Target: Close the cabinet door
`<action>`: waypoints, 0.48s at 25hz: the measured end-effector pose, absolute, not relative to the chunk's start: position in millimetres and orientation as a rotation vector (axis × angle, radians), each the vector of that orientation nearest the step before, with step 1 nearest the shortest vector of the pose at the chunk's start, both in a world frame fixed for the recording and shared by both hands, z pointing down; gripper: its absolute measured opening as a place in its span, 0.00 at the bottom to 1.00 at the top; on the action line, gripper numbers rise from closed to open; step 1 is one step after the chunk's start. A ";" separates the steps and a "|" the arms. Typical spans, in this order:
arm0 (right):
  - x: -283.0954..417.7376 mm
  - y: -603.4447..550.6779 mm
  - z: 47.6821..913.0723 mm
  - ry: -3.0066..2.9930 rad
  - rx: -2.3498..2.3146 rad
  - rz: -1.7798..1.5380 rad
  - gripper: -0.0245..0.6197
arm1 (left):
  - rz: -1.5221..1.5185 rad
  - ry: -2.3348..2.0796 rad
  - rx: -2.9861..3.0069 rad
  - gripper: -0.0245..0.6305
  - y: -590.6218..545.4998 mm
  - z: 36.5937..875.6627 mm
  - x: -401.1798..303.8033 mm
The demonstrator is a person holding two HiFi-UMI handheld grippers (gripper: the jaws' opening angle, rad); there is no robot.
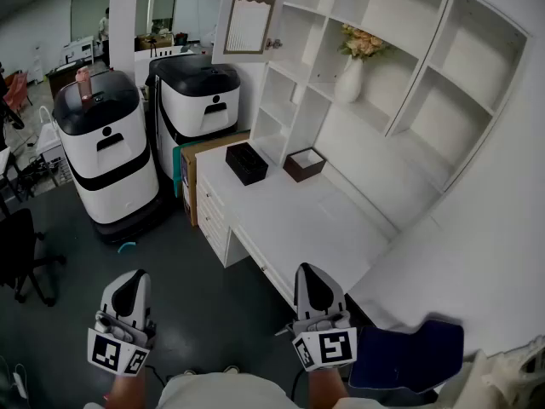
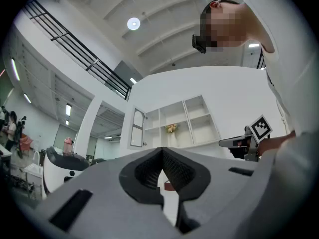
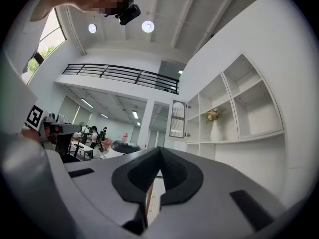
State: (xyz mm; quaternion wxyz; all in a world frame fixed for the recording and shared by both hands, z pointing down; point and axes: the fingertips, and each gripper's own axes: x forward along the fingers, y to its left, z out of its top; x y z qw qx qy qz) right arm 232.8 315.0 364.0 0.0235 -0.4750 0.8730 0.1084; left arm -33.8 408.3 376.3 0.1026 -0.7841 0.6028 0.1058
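Cabinet door [image 1: 251, 15]: mounted at the upper left edge of the shelf unit [image 1: 387, 58]; swung open, clear of the shelf front. Vase [image 1: 350, 79] with flowers: inside the shelf unit, right of the door. Desk [image 1: 298, 220]: directly below the shelf unit. Left gripper [image 1: 130, 284] and right gripper [image 1: 314, 279]: low, well apart from the shelf unit and the door; both jaw pairs clenched together, nothing between them.

Pretty sure it's a big open office or robot lab: two white delivery robots [image 1: 106, 156] on the left, office chair [image 1: 21, 258] nearby, balcony railing [image 3: 119, 76] up high.
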 end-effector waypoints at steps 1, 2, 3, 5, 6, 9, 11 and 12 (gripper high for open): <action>234.1 312.7 364.3 2.698 -1.477 0.335 0.04 | 0.312 1.781 -2.314 0.04 407.3 376.5 -33.9; 235.2 310.4 364.5 2.695 -1.482 0.335 0.04 | 0.312 1.782 -2.313 0.04 406.3 376.7 -33.9; 235.9 308.5 364.6 2.693 -1.484 0.336 0.04 | 0.312 1.784 -2.312 0.04 405.3 376.9 -33.7; 236.2 305.6 365.6 2.697 -1.481 0.336 0.04 | 0.312 1.786 -2.310 0.04 403.1 377.4 -32.7; 235.8 304.6 367.2 2.702 -1.478 0.334 0.04 | 0.311 1.787 -2.309 0.04 401.9 377.9 -31.8; 236.7 304.1 375.5 2.708 -1.473 0.316 0.04 | 0.311 1.797 -2.306 0.04 400.1 383.1 -30.4; 238.9 302.6 377.3 2.694 -1.459 0.296 0.04 | 0.316 1.802 -2.308 0.04 397.7 386.2 -29.7; 239.4 300.5 377.5 2.694 -1.447 0.286 0.04 | 0.314 1.802 -2.310 0.04 396.4 387.3 -28.7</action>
